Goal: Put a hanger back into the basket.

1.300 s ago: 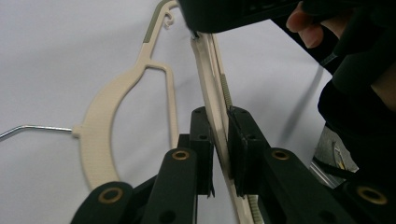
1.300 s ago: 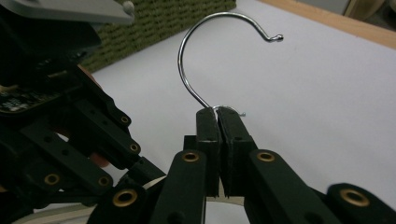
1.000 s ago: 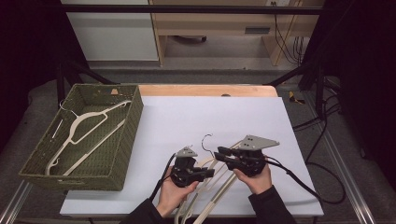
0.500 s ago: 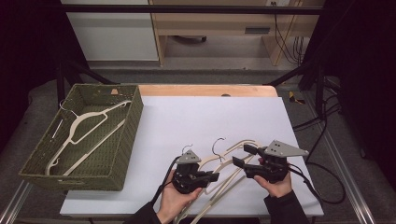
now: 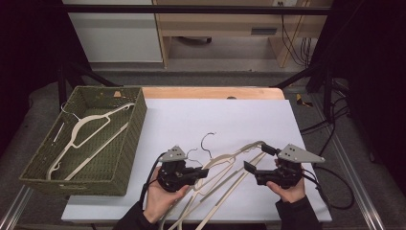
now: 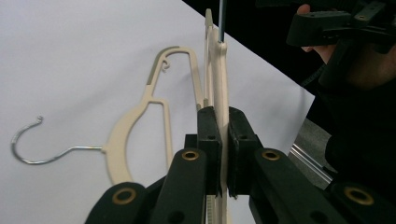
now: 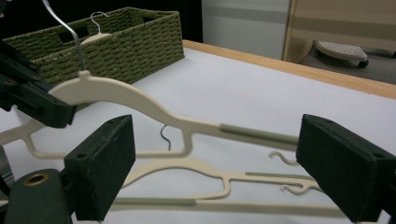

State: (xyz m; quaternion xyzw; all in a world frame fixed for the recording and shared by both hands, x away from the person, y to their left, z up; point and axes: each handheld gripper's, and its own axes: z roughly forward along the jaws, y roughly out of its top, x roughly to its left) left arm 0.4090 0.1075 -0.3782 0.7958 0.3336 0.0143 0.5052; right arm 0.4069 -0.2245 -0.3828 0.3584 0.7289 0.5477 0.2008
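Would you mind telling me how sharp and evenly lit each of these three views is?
High view: the white table is brightly lit, surroundings dark, mildly soft throughout. Left gripper view: the nearby jaws and clamped hanger blur slightly; bright sheet. Right gripper view: the jaws look soft, the basket sharper.

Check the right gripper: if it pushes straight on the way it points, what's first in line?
Likely the lifted hanger: its arm crosses between the open jaws of the right gripper, just ahead of the pads. The left gripper holds it. Depth is unclear.
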